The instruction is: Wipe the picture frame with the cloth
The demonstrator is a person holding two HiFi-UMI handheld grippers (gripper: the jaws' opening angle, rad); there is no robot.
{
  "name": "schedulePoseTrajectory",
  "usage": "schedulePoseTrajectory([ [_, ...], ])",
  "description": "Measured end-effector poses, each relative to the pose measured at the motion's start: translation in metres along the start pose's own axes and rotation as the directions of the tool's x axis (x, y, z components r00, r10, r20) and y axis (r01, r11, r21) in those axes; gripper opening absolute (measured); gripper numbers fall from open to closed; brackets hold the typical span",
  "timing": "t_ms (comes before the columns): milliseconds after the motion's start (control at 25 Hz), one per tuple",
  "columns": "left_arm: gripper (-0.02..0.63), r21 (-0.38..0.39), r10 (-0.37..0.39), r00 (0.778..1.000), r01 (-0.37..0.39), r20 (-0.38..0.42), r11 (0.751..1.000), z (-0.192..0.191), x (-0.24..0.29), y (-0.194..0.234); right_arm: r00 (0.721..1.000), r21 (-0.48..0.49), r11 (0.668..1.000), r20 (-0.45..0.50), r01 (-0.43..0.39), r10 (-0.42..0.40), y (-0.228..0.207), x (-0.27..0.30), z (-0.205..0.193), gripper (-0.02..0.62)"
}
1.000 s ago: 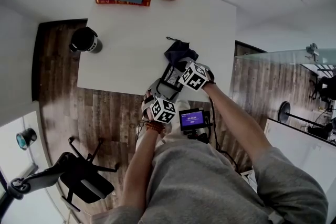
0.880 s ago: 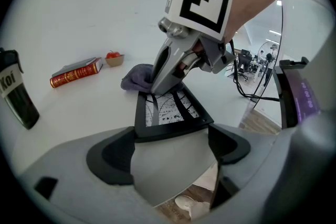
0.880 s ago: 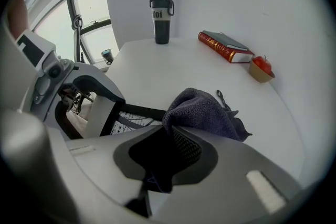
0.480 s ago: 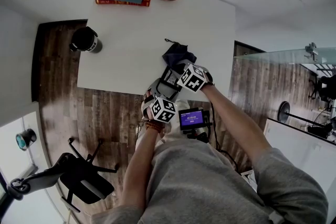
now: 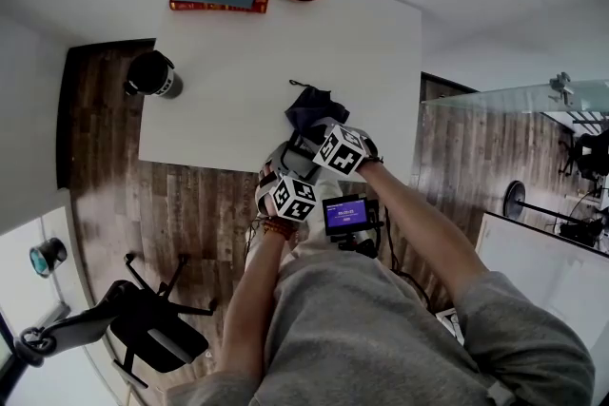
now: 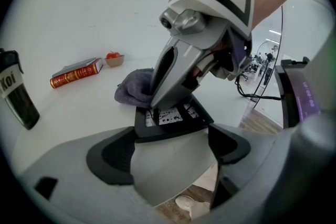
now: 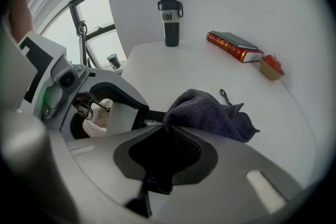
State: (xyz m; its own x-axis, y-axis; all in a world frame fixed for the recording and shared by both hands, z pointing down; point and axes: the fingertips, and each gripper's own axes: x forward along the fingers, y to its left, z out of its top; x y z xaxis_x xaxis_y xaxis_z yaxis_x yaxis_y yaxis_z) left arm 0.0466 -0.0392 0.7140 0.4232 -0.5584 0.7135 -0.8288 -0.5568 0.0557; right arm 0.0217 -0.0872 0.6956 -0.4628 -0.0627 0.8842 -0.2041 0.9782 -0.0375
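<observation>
Bench [image 5: 285,62], 6 o'clock: picture frame [image 6: 168,117] seemingly clamped by left hand-held gripper [image 6: 170,150]; cloth [image 7: 210,113] pinched by right hand-held gripper [image 7: 168,157], mid-wipe; strokes across glass needed.

We see a dark cloth [image 7: 210,113] of soft, nubby weave against a smooth, matt white table [image 5: 238,81]. The picture frame [image 6: 173,120] looks like black plastic, though the view is poor. The left gripper [image 6: 170,155] is matt grey plastic, the floor [image 5: 105,147] grained wood planks, the book [image 6: 76,73] glossy red.
</observation>
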Motion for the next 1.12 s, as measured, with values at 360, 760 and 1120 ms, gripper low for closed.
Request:
schedulePoseTrajectory([
  [360, 0.443, -0.002, -0.003, 1.0, 0.003, -0.001, 1.0, 0.001, 0.0, 0.0, 0.992, 0.139, 0.982, 0.036, -0.128, 0.125, 0.028, 0.006, 0.002, 0.054],
  [760, 0.443, -0.001, -0.001, 1.0, 0.001, -0.002, 1.0, 0.0, 0.001, -0.001, 0.969, 0.226, 0.943, 0.089, -0.245, 0.231, 0.037, 0.003, 0.004, 0.054],
  [1120, 0.443, 0.002, 0.001, 1.0, -0.001, 0.002, 1.0, 0.001, 0.001, -0.001, 0.887, 0.195, 0.872, 0.215, -0.448, 0.408, 0.061, -0.006, 0.01, 0.054],
])
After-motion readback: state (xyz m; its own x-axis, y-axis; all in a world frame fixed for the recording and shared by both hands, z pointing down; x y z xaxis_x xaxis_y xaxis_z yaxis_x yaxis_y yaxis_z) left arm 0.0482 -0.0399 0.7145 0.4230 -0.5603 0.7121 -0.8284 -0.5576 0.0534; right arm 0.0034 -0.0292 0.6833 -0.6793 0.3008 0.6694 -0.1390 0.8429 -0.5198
